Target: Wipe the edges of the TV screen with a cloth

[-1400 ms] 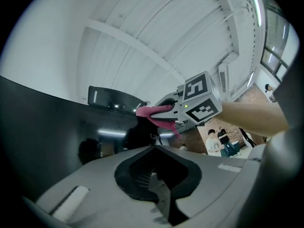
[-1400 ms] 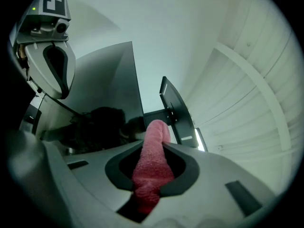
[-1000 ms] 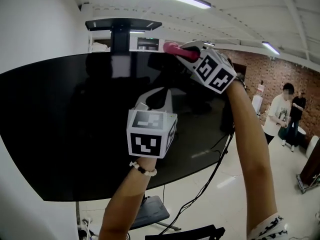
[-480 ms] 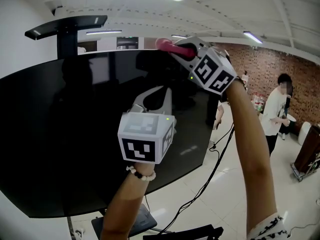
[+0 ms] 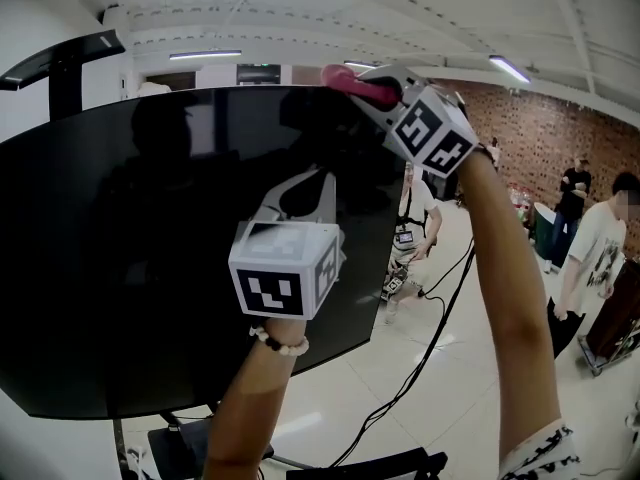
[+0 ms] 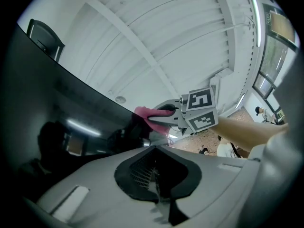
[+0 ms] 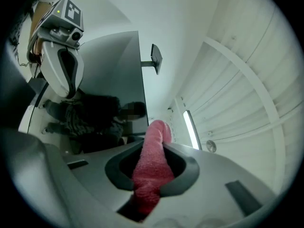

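- 2 tools are raised at the TV screen [image 5: 150, 248]. The right tool [image 5: 385, 86] clamps a rolled pink terry cloth [image 5: 345, 80], and the left tool [image 5: 322, 180] is closed on nothing in front of the glass.
- 1 fluffy end of the cloth sits at the screen's top edge, near its right corner; contact looks likely but not certain.
- Step, as I judge it: wiping the top edge. The next move calls for sliding along the thin, straight rim, pressing lightly on the glossy black glass.
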Demonstrator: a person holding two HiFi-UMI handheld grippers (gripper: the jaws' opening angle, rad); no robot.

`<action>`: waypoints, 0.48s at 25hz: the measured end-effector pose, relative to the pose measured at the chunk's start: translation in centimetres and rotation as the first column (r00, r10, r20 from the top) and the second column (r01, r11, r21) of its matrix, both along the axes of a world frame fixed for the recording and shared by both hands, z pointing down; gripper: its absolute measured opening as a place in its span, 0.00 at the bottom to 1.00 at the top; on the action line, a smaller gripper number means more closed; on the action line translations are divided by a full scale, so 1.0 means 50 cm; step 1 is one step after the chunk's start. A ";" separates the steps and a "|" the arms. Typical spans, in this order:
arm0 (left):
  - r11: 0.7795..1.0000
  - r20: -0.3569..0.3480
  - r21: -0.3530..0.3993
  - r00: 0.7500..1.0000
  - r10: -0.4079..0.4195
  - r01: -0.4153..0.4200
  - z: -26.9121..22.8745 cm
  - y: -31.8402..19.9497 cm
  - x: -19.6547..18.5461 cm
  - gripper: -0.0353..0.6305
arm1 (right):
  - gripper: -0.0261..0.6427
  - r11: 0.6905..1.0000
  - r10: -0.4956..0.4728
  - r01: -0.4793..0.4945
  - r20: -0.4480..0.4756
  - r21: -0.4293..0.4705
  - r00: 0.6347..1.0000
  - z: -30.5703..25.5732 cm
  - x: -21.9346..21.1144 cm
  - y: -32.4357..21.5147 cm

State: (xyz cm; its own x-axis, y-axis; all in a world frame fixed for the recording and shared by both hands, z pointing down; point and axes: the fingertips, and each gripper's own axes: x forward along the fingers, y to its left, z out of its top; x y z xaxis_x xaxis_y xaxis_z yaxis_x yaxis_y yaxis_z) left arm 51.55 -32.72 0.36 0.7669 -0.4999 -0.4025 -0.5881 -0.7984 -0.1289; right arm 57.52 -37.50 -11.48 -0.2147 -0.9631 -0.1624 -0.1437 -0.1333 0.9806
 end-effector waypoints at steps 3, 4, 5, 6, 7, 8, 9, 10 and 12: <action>1.000 0.008 -0.012 1.000 -0.009 0.009 0.017 -0.002 0.056 0.03 | 0.14 1.000 0.008 -0.008 0.031 -0.004 0.999 -0.002 0.081 -0.003; 1.000 0.010 -0.015 1.000 -0.010 0.010 0.021 -0.003 0.073 0.03 | 0.14 1.000 0.008 -0.008 0.048 -0.002 0.999 -0.003 0.107 -0.004; 1.000 0.012 -0.019 1.000 -0.012 0.012 0.025 -0.003 0.088 0.03 | 0.14 1.000 0.007 -0.008 0.066 0.002 0.998 -0.003 0.132 -0.004; 1.000 0.015 -0.022 1.000 -0.014 0.014 0.027 -0.004 0.102 0.03 | 0.14 1.000 0.008 -0.009 0.081 0.008 0.997 -0.004 0.154 -0.004; 1.000 0.018 -0.024 1.000 -0.017 0.018 0.029 -0.003 0.114 0.03 | 0.14 1.000 0.011 -0.012 0.095 0.014 0.995 -0.006 0.175 -0.004; 0.999 0.022 -0.026 1.000 -0.020 0.021 0.031 -0.003 0.125 0.03 | 0.14 1.000 0.014 -0.017 0.110 0.022 0.994 -0.007 0.194 -0.002; 0.999 0.026 -0.028 0.999 -0.022 0.023 0.034 -0.001 0.135 0.03 | 0.14 0.999 0.019 -0.022 0.126 0.030 0.992 -0.009 0.213 0.000; 0.999 0.030 -0.031 0.999 -0.022 0.022 0.037 0.000 0.144 0.03 | 0.14 0.999 0.024 -0.029 0.145 0.036 0.989 -0.010 0.231 0.003; 0.999 0.037 -0.039 0.999 -0.019 0.020 0.046 0.001 0.162 0.03 | 0.14 0.998 0.033 -0.043 0.193 0.046 0.981 -0.011 0.267 0.007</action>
State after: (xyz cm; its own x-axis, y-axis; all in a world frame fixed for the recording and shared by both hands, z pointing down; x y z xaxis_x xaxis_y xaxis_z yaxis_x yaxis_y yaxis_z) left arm 59.66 -32.69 2.66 0.7705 -0.5300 -0.3542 -0.5992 -0.7917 -0.1188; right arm 70.89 -37.15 -12.04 -0.1383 -0.9596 -0.2451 -0.3227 -0.1903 0.9272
